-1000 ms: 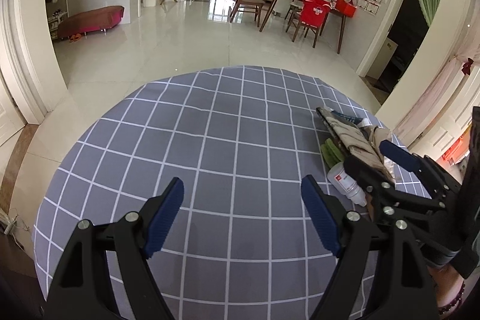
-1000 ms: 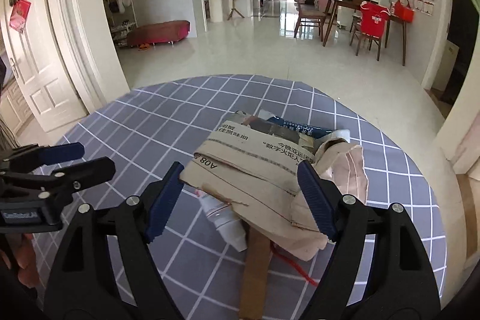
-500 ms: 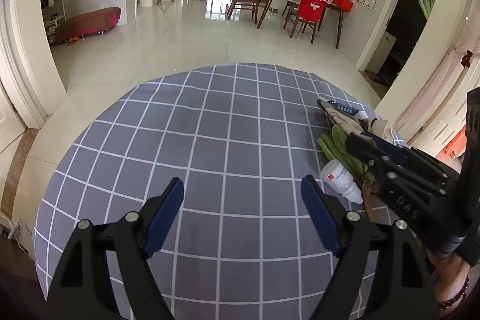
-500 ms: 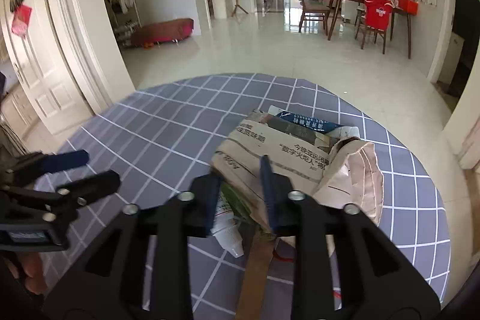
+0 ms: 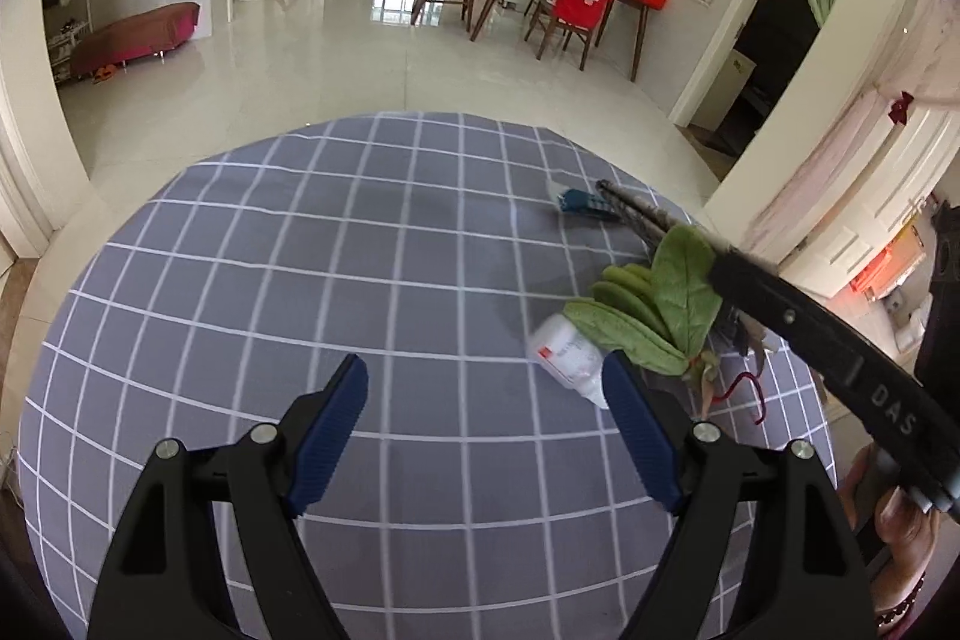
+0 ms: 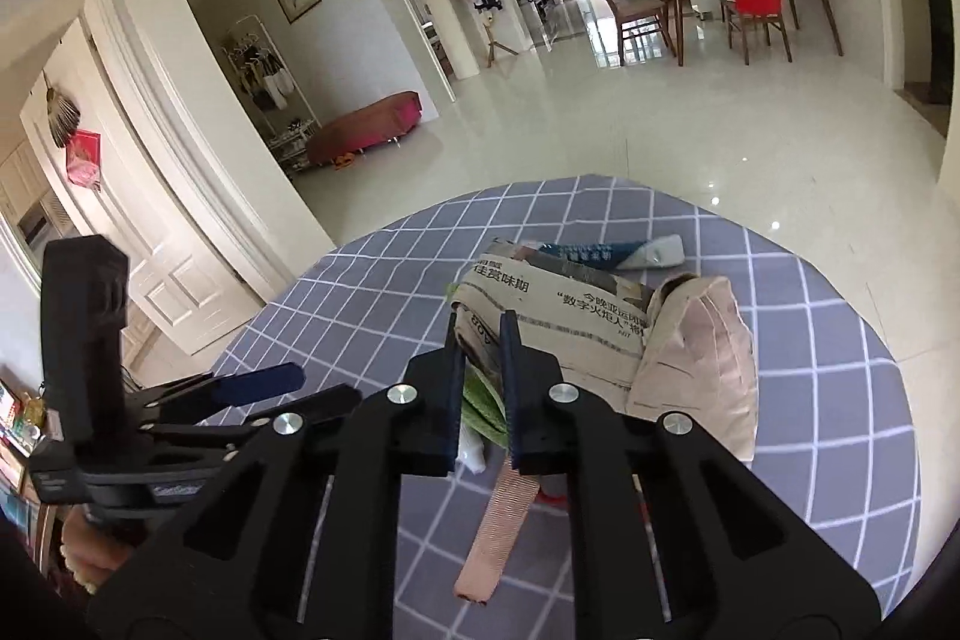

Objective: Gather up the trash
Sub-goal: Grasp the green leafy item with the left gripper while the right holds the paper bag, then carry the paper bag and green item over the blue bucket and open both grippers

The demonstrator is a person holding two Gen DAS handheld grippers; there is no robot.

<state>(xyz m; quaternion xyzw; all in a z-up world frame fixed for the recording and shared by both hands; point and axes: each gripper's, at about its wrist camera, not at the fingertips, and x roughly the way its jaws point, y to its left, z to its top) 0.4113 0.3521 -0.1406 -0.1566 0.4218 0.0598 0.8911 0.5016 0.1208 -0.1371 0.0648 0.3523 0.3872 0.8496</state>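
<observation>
1 pinch is made and the rest of the clearing looks undone: the right gripper has its jaws nearly closed on the near edge of the folded newspaper, tilted up off the checked tablecloth. green leaves, a small white bottle and a pale ribbon lie beneath. the left gripper hovers wide apart, holding nothing.

The left wrist view looks from low and near across the grey checked tablecloth toward the far dining area. The right wrist view, tilted, sits close over the newspaper; both share cloth and trash pile.
</observation>
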